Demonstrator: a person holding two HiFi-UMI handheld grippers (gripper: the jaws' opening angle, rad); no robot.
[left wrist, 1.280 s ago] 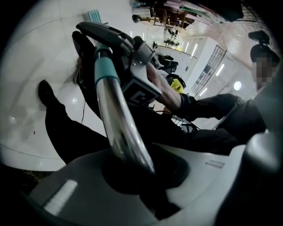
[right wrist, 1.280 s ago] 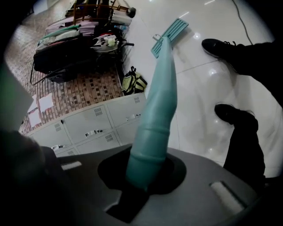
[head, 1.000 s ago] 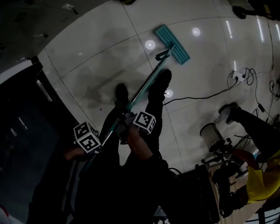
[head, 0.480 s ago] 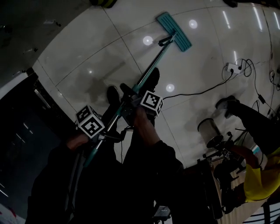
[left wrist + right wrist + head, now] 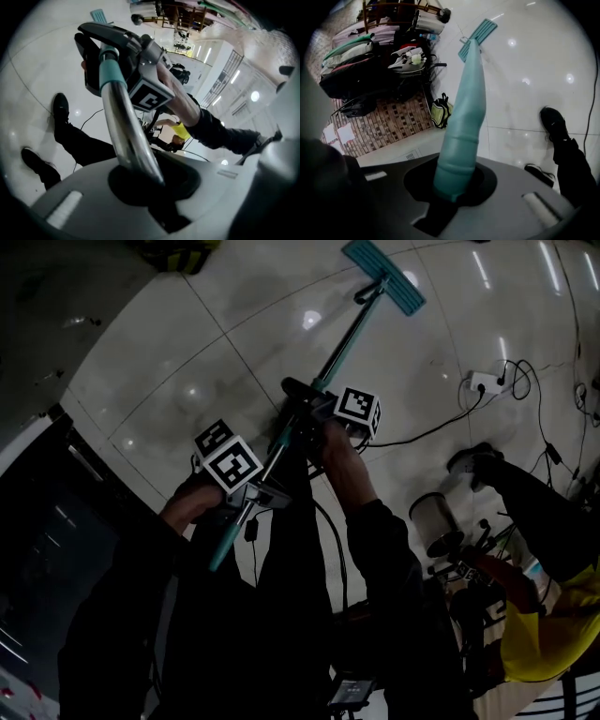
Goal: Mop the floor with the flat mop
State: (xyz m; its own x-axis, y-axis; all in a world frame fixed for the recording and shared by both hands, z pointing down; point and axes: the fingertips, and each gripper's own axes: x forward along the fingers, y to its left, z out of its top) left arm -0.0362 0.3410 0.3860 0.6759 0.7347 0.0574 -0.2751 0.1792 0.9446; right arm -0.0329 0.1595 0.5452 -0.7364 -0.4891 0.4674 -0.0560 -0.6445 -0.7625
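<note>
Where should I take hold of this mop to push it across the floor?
Grip the pole, not the flat head. The pole slants up from the floor, so close across it from the side with two holds spaced apart: the right tool lower down and the left tool near the top end.

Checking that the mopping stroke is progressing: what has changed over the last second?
The mop head slid farther away across the floor, toward the top of the head view, and both claws travelled forward with the handle. Unchanged: the left claw and right claw stay shut on the handle, left behind right. Nothing was let go.
</note>
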